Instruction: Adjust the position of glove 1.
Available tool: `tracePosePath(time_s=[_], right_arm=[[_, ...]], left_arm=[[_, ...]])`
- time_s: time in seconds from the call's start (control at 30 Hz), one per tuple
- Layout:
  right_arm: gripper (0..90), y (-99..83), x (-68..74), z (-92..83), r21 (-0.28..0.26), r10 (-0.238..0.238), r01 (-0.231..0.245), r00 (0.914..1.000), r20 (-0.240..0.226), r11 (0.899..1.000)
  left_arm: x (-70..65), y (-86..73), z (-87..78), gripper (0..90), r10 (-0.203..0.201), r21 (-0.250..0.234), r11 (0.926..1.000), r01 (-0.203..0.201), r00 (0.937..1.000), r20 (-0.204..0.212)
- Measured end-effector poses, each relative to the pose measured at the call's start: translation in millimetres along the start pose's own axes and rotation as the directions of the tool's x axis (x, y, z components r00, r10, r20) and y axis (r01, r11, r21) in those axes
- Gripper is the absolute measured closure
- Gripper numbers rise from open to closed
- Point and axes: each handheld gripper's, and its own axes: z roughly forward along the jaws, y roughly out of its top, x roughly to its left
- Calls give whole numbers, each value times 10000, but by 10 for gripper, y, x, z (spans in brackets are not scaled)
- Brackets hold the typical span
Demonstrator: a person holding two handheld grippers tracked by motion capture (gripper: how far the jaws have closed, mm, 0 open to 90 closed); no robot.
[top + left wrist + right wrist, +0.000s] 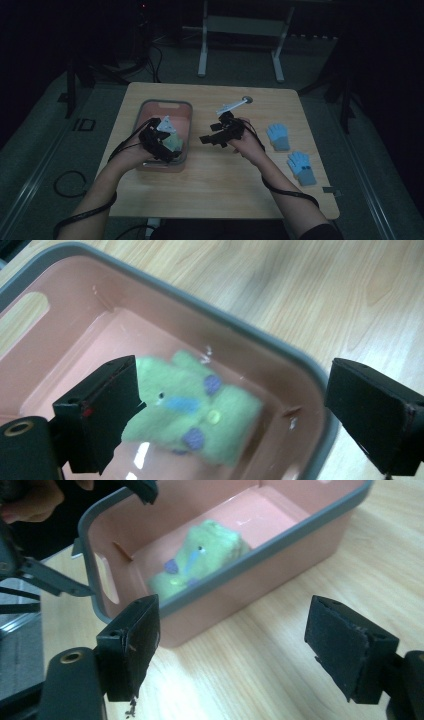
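Left of centre on the wooden table [215, 185], a pink bin [186, 114] is holding a green glove [200, 407], which is lying loose on the bin floor; the left gripper [167, 145] is hovering over it with jaws standing wide apart, gripping nothing. Just right of the bin, the right gripper [212, 139] is pointing toward it, jaws likewise spread and empty. Near the right edge, two blue gloves [278, 136] [302, 167] are lying well apart from the bin.

You are looking at a fuzzy green felt glove [192, 407] lying in a glossy pink plastic bin [60, 360], its matt grey rim at 3 o'clock against the smooth pale wood-grain table [300, 285].
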Motion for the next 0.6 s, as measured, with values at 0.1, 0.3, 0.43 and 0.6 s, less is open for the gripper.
tracePosePath(time_s=[0.1, 0.3, 0.43, 0.6], right_arm=[[204, -101, -52, -85, -207, -147, 151, 9997, 186, 9997], [184, -263, -133, -209, -339, -82, 97, 9990, 439, 9994], [160, -353, -207, -339, -748, 420, -390, 9983, 395, 9964], [137, -438, -241, -468, -851, 618, -562, 9959, 655, 9948]], left_arm=[[-144, 71, 14, 56, 174, -445, 9989, -170, 9998, 74], [-346, 176, 90, 40, 112, -907, 9958, -105, 9999, 71], [-460, 220, 183, 40, 19, -1136, 9935, 2, 9998, 188], [-582, 268, 270, 40, 236, -1315, 9911, -191, 9992, 330]])
